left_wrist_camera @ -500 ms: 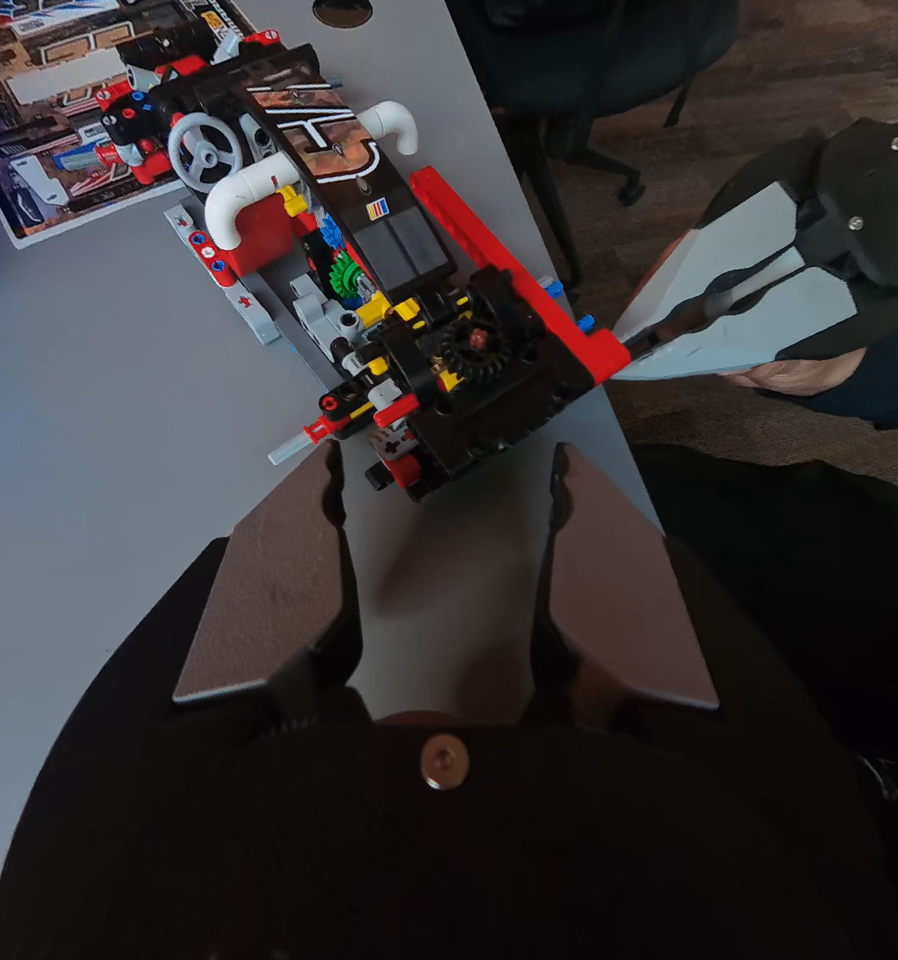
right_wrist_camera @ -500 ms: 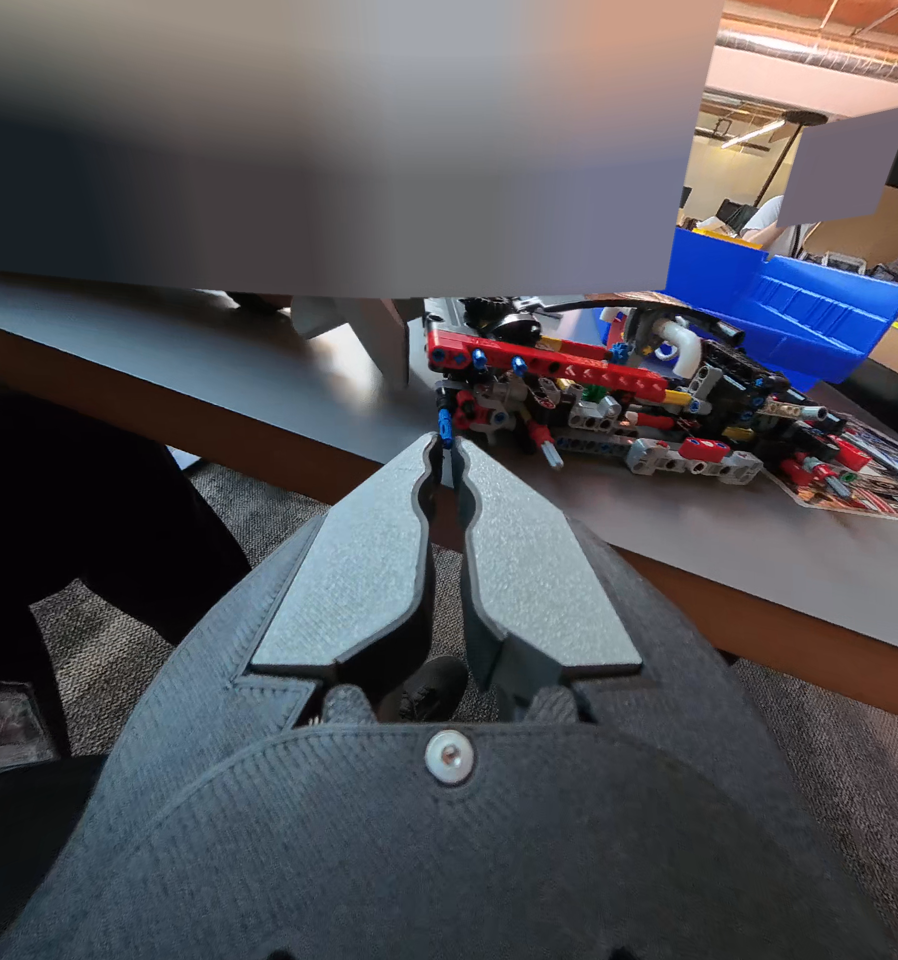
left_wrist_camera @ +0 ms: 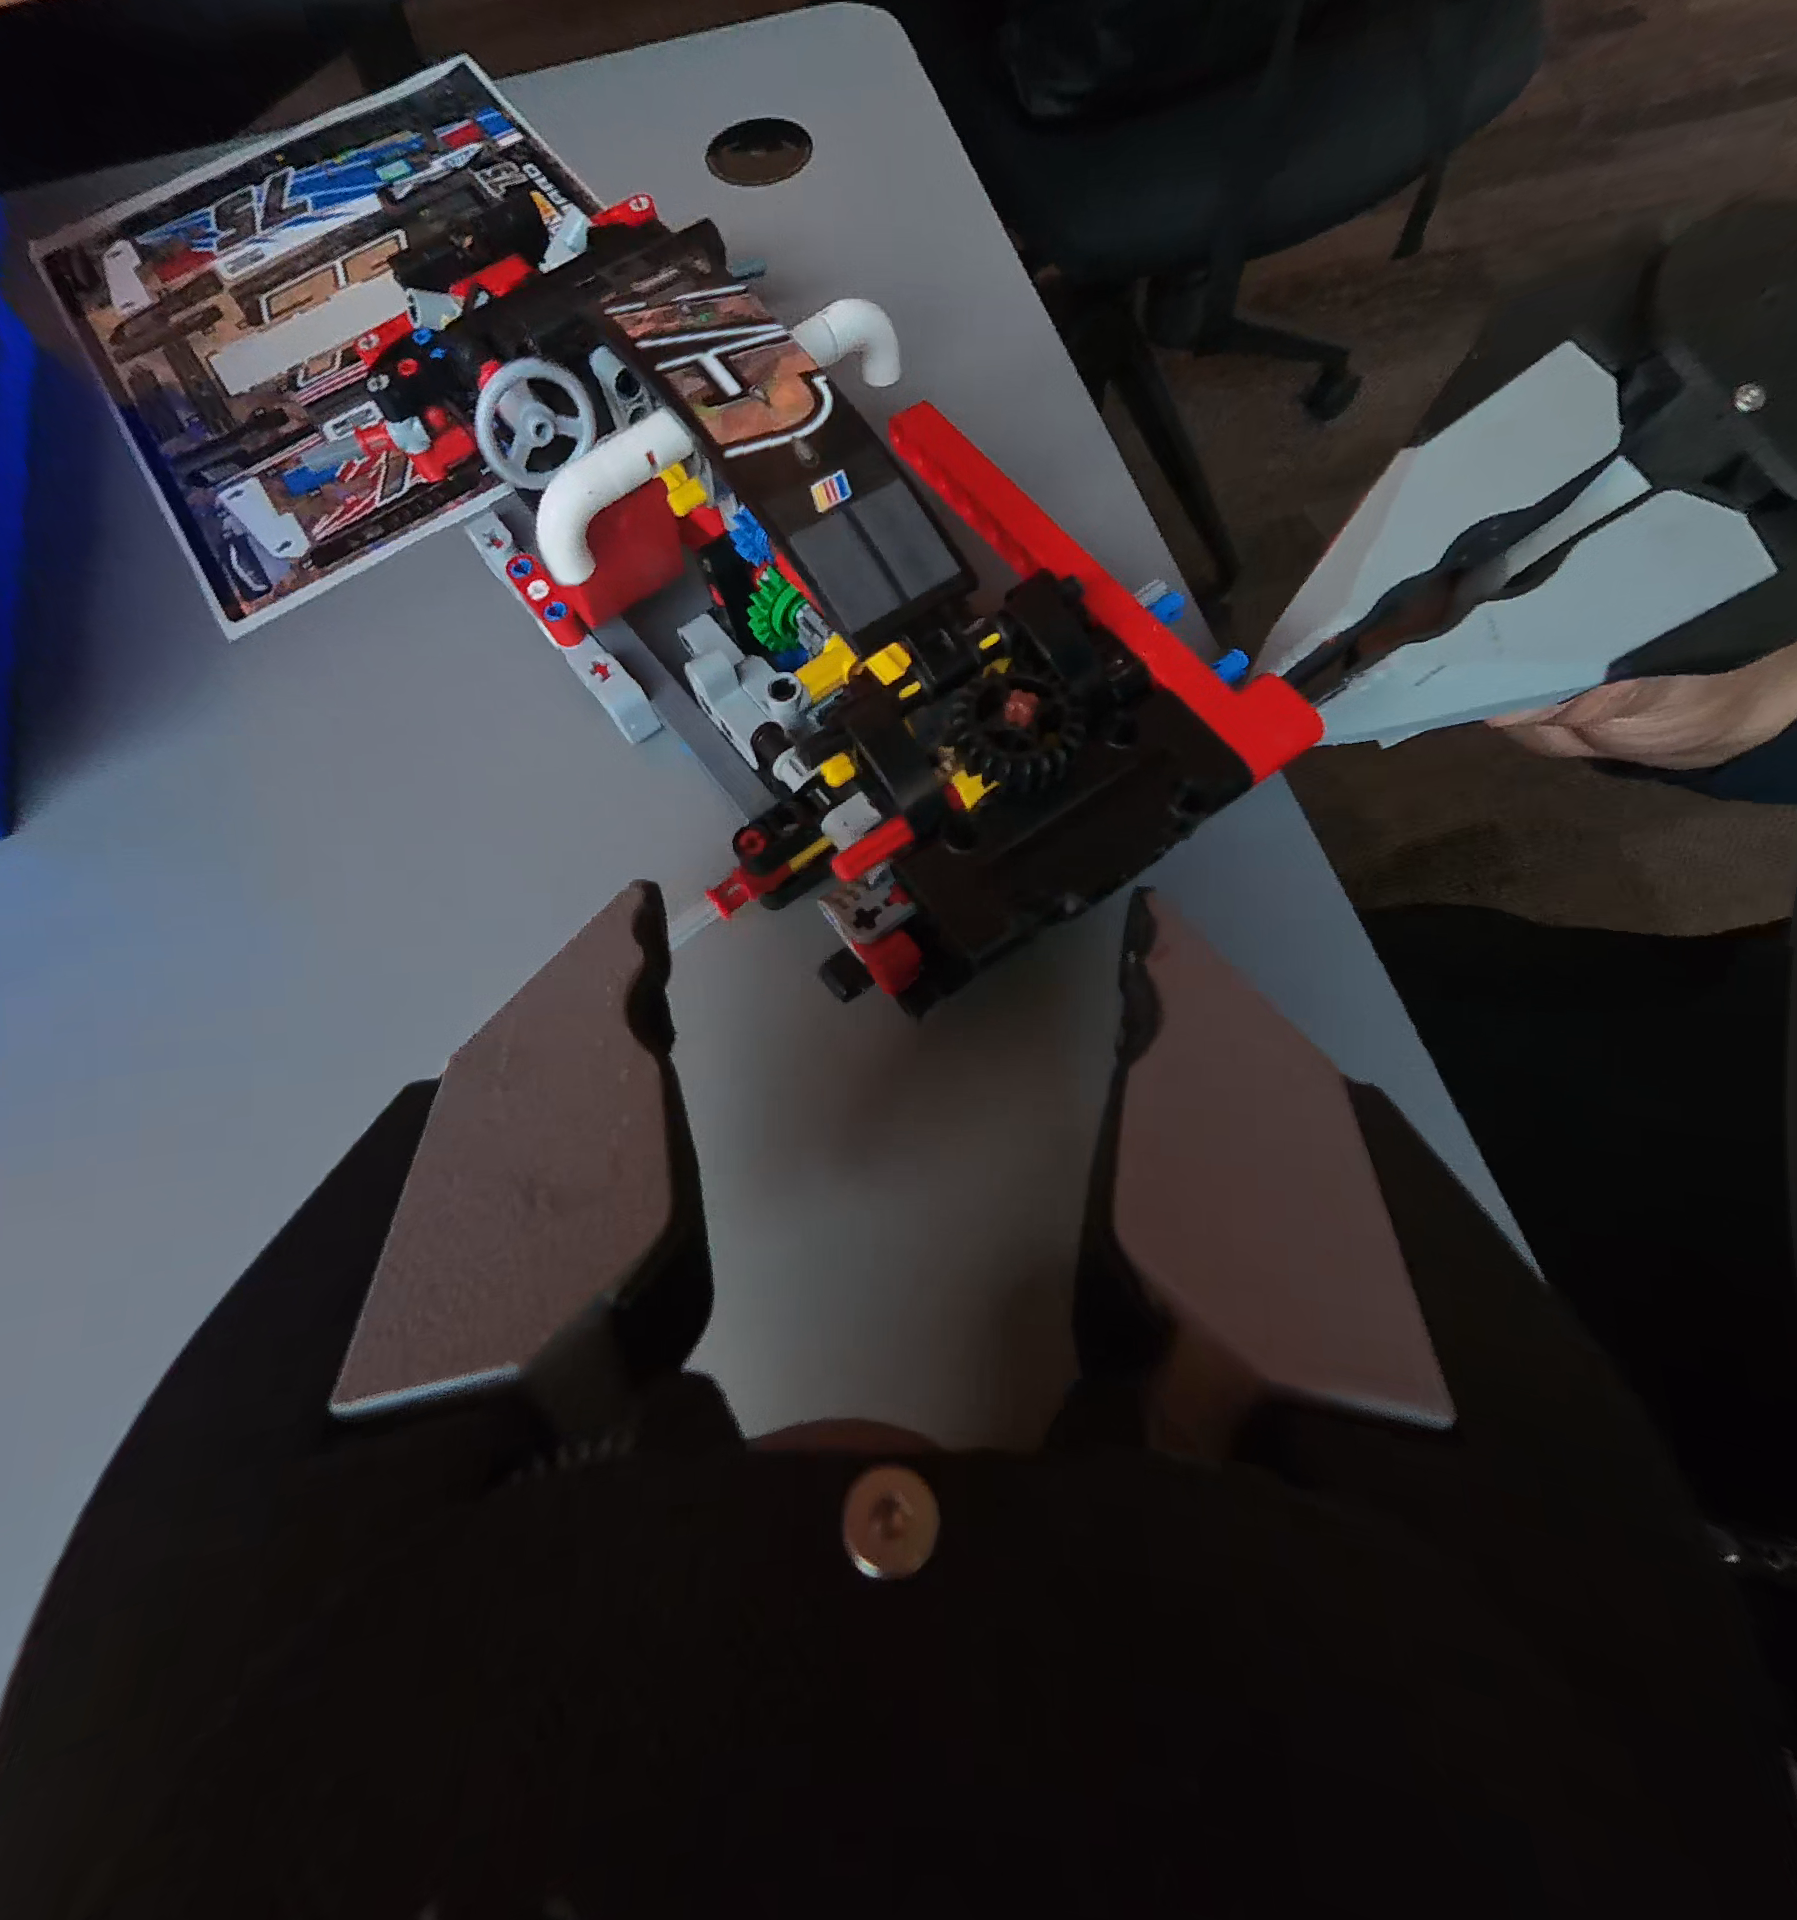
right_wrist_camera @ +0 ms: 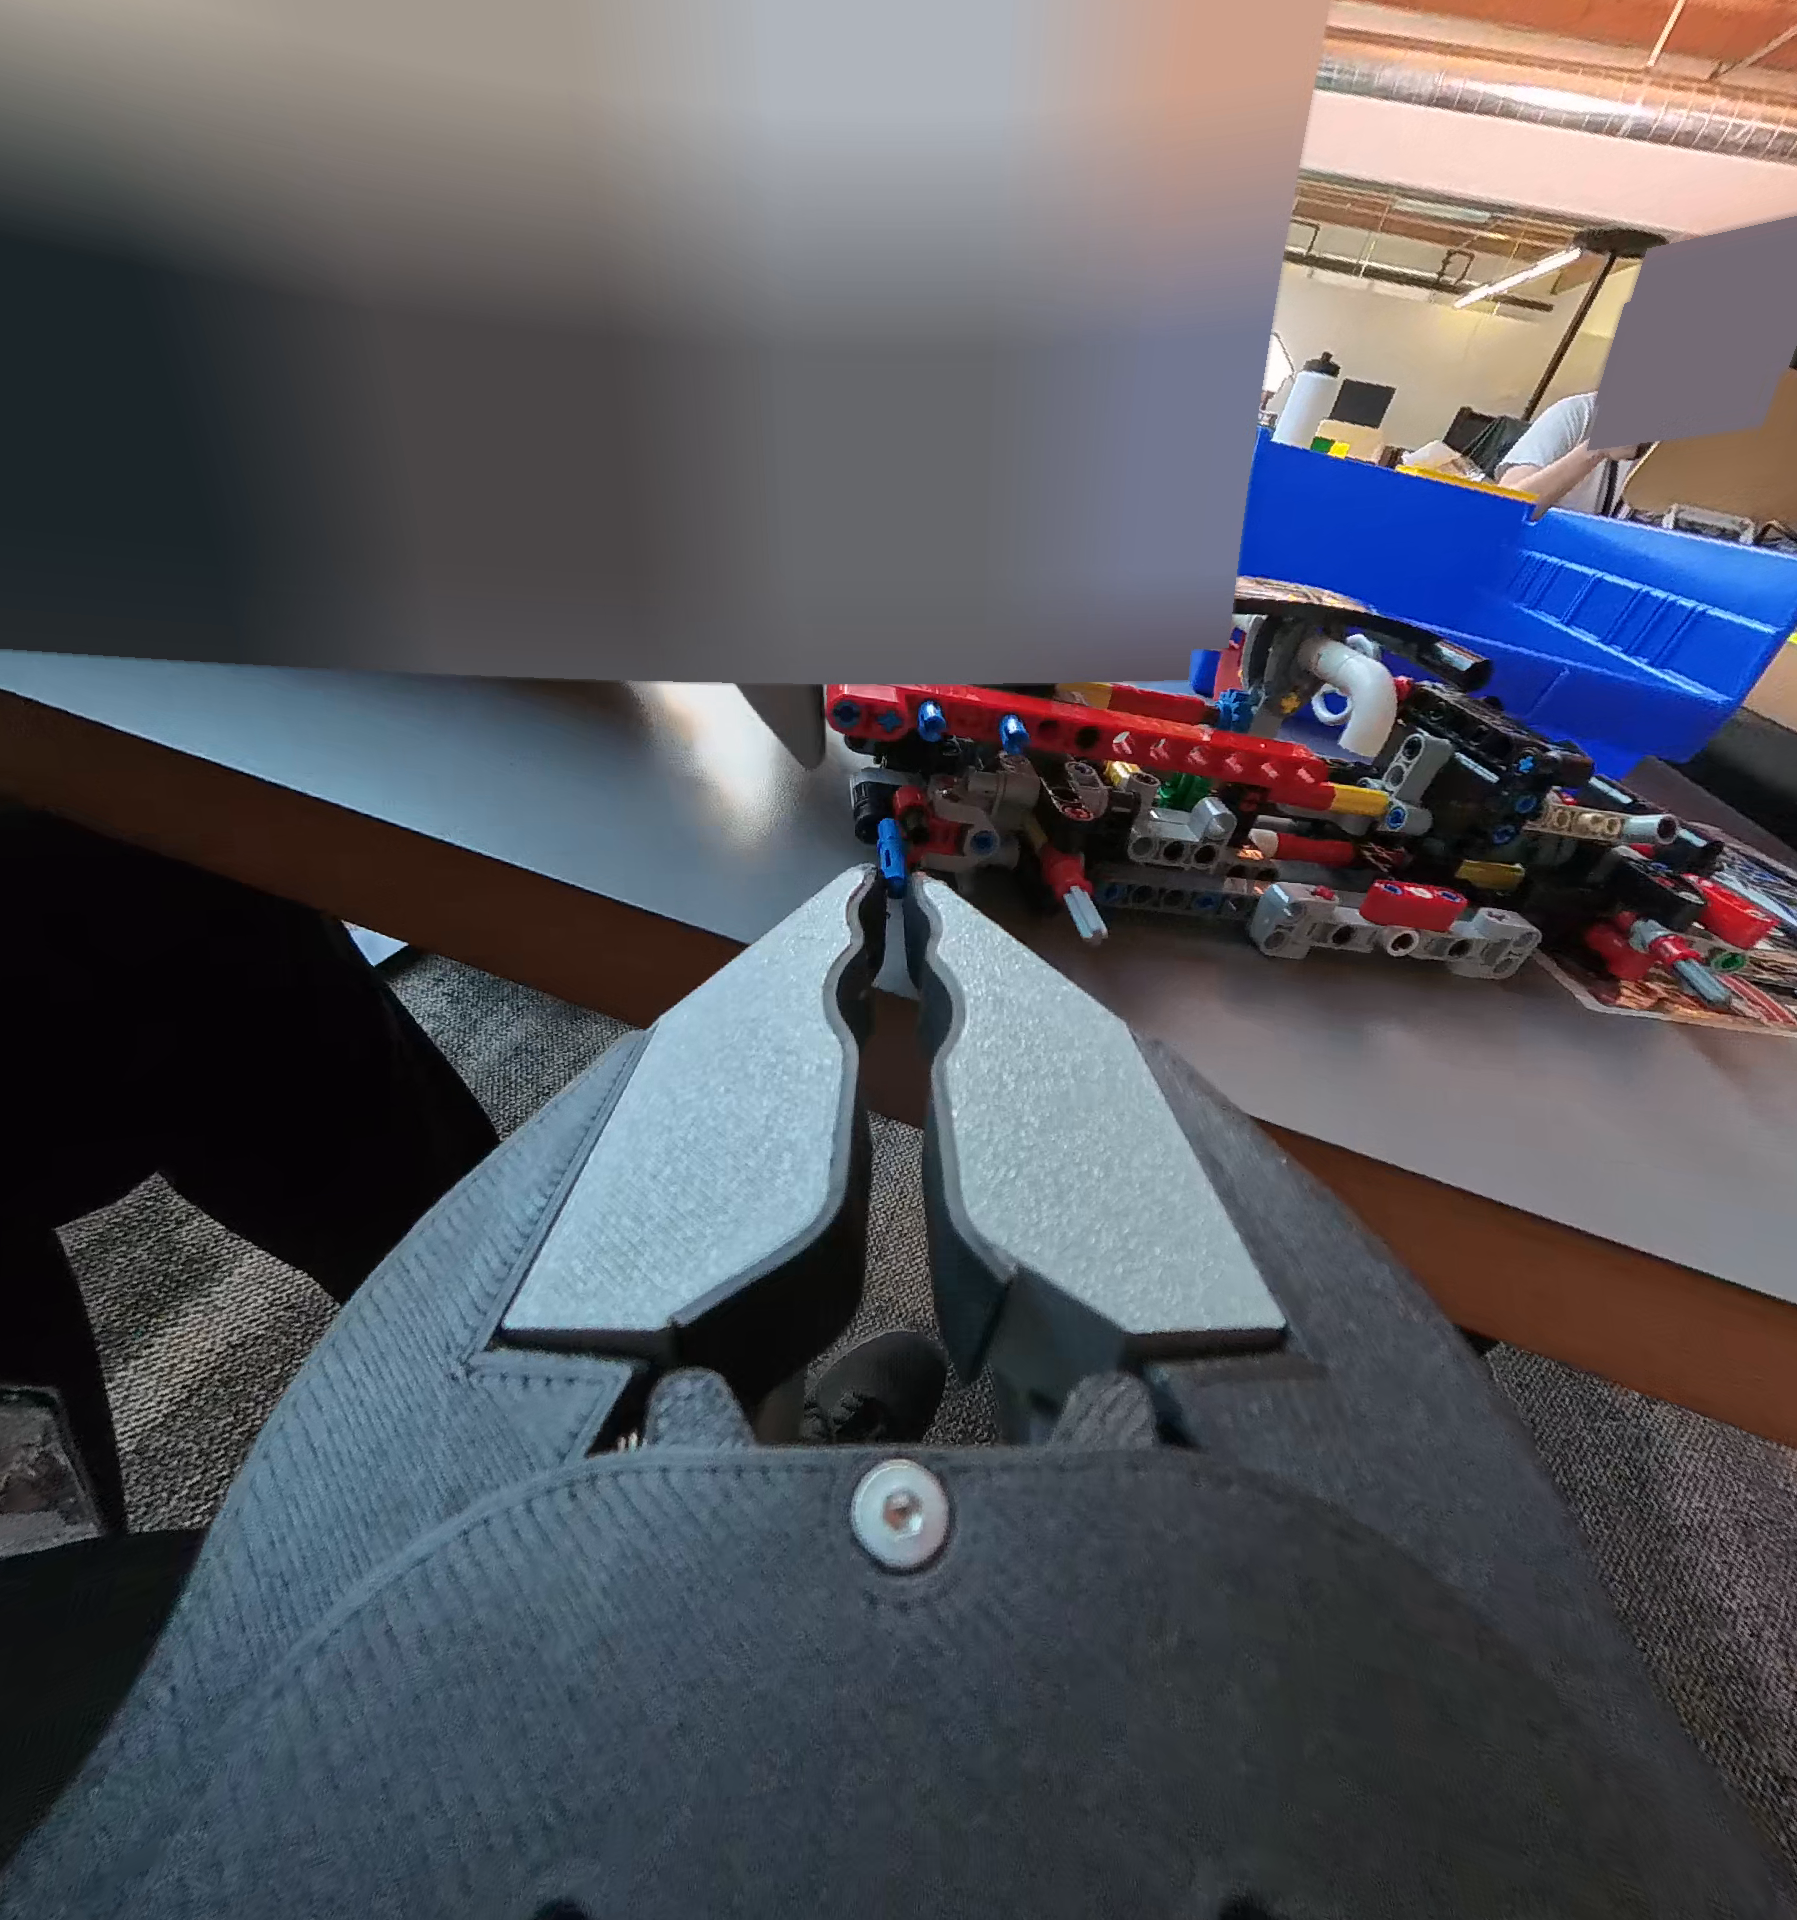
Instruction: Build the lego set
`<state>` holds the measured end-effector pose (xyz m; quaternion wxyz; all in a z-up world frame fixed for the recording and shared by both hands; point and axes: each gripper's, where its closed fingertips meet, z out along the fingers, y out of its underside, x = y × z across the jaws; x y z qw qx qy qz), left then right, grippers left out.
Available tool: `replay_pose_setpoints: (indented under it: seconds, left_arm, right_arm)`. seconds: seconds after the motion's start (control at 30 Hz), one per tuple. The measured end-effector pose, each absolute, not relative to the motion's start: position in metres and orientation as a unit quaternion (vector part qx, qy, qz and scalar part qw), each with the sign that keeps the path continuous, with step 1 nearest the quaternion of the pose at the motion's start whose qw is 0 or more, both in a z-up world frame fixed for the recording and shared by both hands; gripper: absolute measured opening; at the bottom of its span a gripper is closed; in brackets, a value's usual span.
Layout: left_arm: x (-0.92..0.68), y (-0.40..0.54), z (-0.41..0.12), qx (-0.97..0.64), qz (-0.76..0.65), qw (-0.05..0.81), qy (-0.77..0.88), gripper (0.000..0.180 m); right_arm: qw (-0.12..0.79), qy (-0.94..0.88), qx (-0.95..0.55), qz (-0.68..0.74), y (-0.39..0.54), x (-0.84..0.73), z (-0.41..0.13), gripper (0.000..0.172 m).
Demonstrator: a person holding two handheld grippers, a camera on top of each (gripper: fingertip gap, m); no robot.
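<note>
Right tongs (right_wrist_camera: 896, 902), pinching a blue pin (right_wrist_camera: 890, 844) at frame centre, should align squarely with the model (left_wrist_camera: 873, 623) while left tongs (left_wrist_camera: 889, 914) gape empty over the desk (left_wrist_camera: 250, 987).

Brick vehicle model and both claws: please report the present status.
Left claw open, empty, just short of the brick vehicle model. Right claw shut on a small blue pin, beside the model's red beam. Printed sheet under the far end.
</note>
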<state>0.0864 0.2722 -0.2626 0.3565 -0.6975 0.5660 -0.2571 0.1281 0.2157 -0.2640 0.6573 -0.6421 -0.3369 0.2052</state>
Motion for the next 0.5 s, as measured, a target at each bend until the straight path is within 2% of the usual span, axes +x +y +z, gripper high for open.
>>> replay_pose_setpoints:
  seconds: [0.17,0.27,0.5]
  left_arm:
    - [0.103,0.266,-0.276,-0.679,-0.247,0.33,0.608,0.094]
    - [0.108,0.267,-0.273,-0.672,-0.253,0.336,0.609,0.088]
    - [0.108,0.268,-0.273,-0.669,-0.261,0.33,0.613,0.087]
  right_arm:
    - [0.655,-0.341,-0.642,0.205,0.214,0.128,-0.266,0.0]
    - [0.654,-0.342,-0.642,0.206,0.215,0.128,-0.267,0.0]
    - [0.656,-0.343,-0.638,0.212,0.216,0.127,-0.268,0.0]
